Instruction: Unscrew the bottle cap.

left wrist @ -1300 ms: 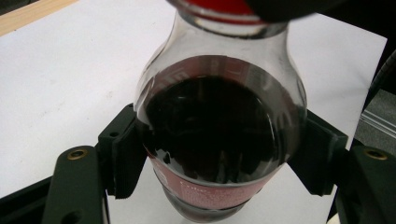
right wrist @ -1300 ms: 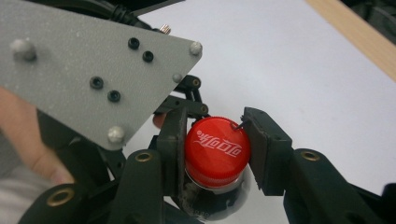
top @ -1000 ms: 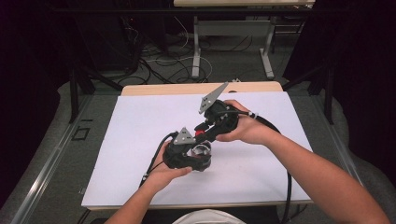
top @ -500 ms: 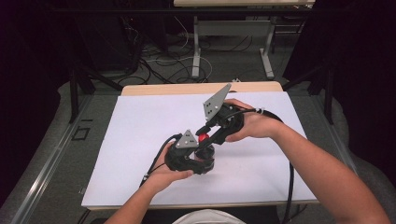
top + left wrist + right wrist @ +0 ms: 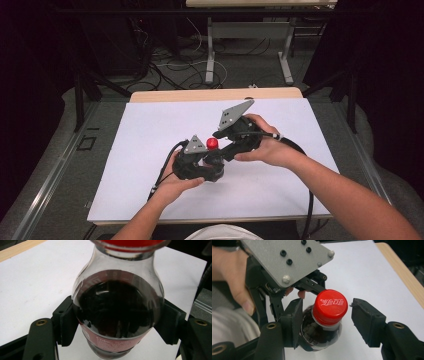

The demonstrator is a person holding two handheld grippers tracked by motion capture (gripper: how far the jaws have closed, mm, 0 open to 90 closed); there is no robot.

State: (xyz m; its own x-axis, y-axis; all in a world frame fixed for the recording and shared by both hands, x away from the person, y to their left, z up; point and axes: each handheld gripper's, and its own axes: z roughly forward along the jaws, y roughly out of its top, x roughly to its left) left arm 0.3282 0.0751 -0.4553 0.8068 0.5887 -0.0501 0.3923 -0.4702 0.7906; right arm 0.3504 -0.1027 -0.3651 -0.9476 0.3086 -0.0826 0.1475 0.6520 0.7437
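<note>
L gripper clamped on cola bottle; R gripper jaws just opening off red cap, I'd re-center before regrip

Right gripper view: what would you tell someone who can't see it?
A cola bottle with a red cap stands between the right gripper's two black jaws, which have just been opening and stand clear of the cap. Behind it, the left gripper clamps the bottle over a white table.

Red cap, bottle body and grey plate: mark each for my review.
red cap (image 5: 330, 305), right gripper view, on its printed top.
bottle (image 5: 117, 312), left gripper view, on the dark-filled body.
grey plate (image 5: 287, 257), right gripper view, on its flat face among the screws.
</note>
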